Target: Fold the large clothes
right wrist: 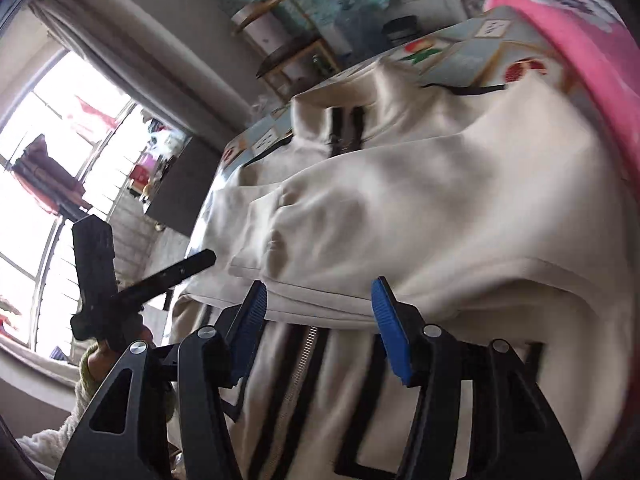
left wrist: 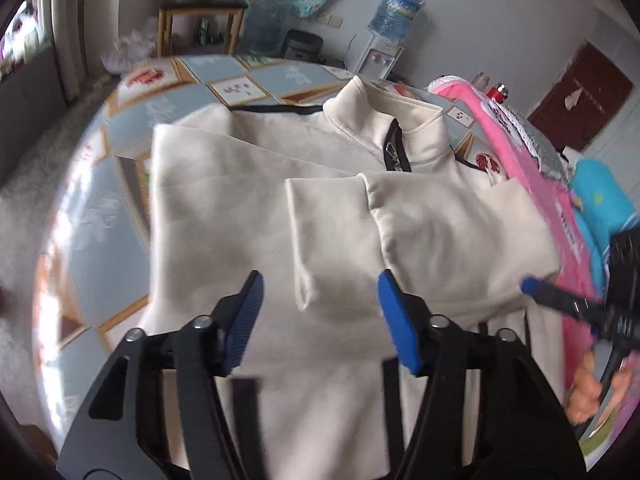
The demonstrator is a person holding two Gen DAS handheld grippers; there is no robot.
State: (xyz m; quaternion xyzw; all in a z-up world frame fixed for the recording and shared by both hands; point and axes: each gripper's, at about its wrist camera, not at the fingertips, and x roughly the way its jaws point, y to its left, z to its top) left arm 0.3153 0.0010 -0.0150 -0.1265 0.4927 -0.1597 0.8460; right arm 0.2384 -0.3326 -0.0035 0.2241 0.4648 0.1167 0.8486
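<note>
over cream jacket (left wrist: 248,216), left tool (left wrist: 320,300) half-open, empty

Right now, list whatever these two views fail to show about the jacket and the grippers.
- Lower hem of the cream jacket: left wrist view, covered by the left gripper and cut off by the bottom edge.
- Jacket collar and zip: right wrist view, smeared by motion blur.
- Right gripper: open; whether its pads touch the folded edge is unclear.
- Items behind the pink cloth: left wrist view, hidden by it.
</note>
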